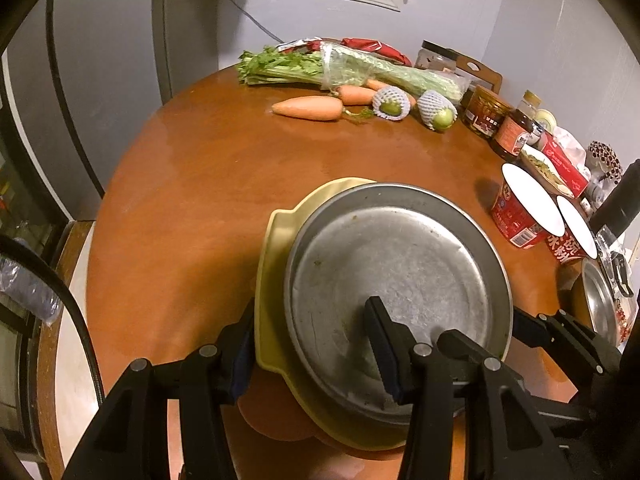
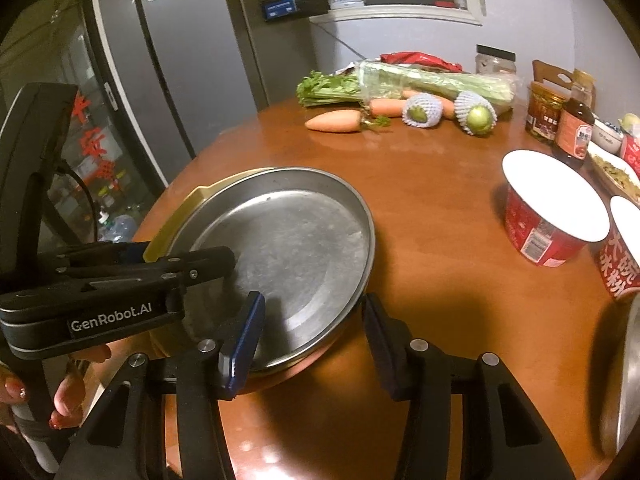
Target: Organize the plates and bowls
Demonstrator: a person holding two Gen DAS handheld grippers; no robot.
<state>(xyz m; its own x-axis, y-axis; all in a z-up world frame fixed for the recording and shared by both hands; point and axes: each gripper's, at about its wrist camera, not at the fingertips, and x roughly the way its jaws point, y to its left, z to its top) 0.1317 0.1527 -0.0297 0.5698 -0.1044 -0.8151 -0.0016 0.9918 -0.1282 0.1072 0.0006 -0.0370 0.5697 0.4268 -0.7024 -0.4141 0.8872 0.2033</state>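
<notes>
Round steel plate (image 1: pixel 400 272) stacked on yellow handled plate (image 1: pixel 276 240) on brown table (image 1: pixel 200 184). Left gripper (image 1: pixel 310 354) fingers clamp both rims; right gripper (image 2: pixel 312 340) fingers apart, straddling steel rim.

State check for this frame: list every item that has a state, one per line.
metal plate: stacked on the yellow plate
yellow plate: underneath, on the table
left gripper: shut on both plates' rims
right gripper: straddling the metal plate's rim
noodle cup: sealed, upright
</notes>
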